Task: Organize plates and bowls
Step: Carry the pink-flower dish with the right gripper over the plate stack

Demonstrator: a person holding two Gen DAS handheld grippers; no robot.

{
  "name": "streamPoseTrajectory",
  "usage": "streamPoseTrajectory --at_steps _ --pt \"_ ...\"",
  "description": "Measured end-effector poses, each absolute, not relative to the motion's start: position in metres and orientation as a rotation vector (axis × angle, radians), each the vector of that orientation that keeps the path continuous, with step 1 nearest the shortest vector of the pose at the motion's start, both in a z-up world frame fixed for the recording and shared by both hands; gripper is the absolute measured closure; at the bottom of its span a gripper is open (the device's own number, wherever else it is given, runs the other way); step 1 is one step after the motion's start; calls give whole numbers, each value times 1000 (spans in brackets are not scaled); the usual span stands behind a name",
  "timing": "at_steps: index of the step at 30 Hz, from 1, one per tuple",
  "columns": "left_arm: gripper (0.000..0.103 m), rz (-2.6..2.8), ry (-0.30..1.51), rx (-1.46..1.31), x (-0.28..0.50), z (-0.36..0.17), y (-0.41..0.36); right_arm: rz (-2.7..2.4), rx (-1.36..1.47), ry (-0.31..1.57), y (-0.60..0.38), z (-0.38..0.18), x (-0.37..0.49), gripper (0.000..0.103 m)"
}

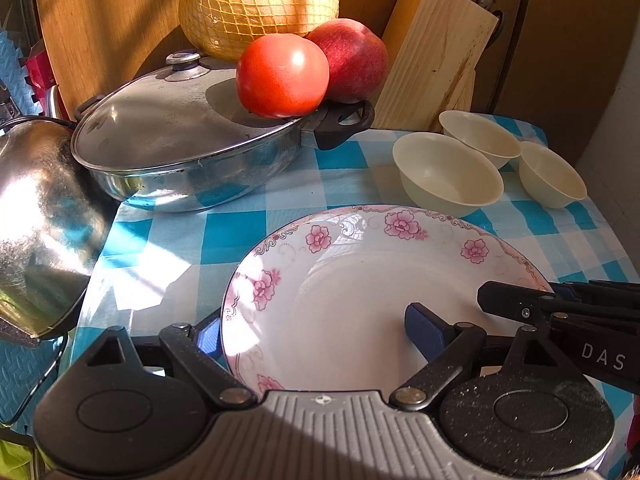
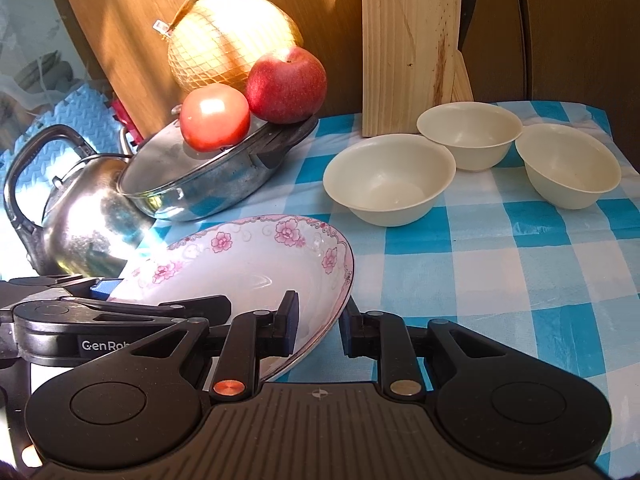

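Floral-rimmed deep plate [image 1: 360,300] at near centre of the blue-checked tablecloth [image 2: 500,272], tilted, right edge raised off the cloth in the right wrist view. Left gripper [image 1: 312,330] spread wide astride the plate's near-left portion: one blue pad [image 1: 424,332] inside the well, the other outside the left rim; no firm clamp evident, contact uncertain. Right gripper [image 2: 318,326] straddling the plate's right rim, pads either side with a visible gap, so not yet closed on it. Three cream bowls [image 2: 388,180] [image 2: 470,136] [image 2: 568,166] standing apart at far right, near the wooden knife block [image 2: 408,52]. Lidded steel pan [image 1: 188,148] at far left, carrying a tomato [image 1: 282,76] and an apple [image 1: 352,60], netted pomelo [image 1: 256,0] behind, kettle [image 2: 80,216] at left.

Handling judgement: glazed ceramic, stiff, moderately heavy, slick, liable to chip or shatter if dropped. Best hold likely across the rim, one pad within the well and one beneath the lip, at opposite sides. Bowls look light, thin-walled; rim pinch probably adequate, nesting plausible.
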State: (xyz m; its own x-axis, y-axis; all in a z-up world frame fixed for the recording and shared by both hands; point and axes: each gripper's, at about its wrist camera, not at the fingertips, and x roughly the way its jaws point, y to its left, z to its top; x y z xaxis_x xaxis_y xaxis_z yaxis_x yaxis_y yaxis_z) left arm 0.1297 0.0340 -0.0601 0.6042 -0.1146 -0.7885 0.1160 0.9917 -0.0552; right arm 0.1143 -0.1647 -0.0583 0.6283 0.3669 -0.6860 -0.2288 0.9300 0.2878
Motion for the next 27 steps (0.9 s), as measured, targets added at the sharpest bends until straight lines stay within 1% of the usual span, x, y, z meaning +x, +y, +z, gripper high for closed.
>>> streamPoseTrajectory --at_steps 11,27 --pt "19 -160 879 17 100 -53 23 322 180 793 -175 -50 81 75" --pt "19 -209 858 51 52 -56 7 294 181 777 -190 -52 18 75"
